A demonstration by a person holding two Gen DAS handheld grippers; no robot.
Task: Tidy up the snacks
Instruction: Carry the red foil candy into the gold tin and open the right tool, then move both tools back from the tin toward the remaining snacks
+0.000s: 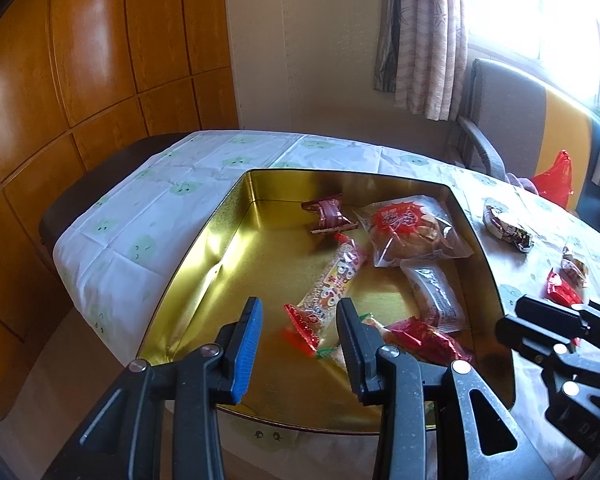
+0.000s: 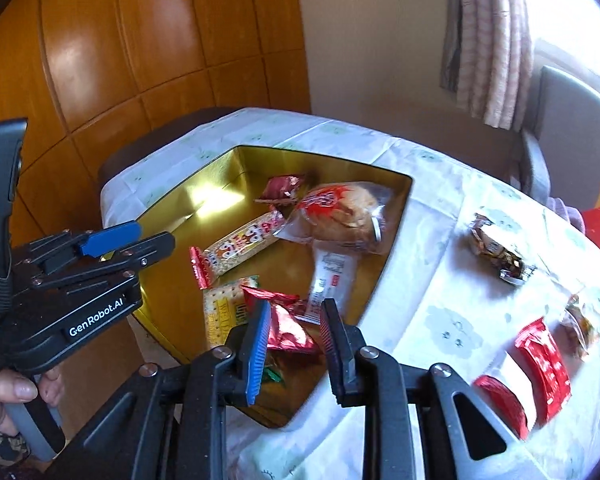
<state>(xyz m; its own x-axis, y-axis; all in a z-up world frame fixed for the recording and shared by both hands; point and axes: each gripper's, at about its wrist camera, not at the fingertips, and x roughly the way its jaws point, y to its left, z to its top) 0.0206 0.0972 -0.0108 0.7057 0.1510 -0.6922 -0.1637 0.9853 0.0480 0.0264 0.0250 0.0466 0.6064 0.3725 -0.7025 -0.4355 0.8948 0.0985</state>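
We had the tin [image 2: 172, 184] sitting on the table [image 2: 440, 216] with most snacks in it, a bun [image 2: 340, 212] at the back, a cracker pack [image 2: 224, 308] up front. Few wrappers [image 2: 540, 356] lay right of it.

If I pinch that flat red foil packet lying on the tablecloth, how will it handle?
The flat red foil packet probably weighs little, being thin. Its glossy wrapper may slip between pads and crinkle. Pushed, it would likely slide on the tablecloth, not roll.

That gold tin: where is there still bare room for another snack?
The gold tin is bare along its left wall and far-left corner, beside the long rice-cracker stick. Its right side is crowded: bun packet, white packet, red foil snack.
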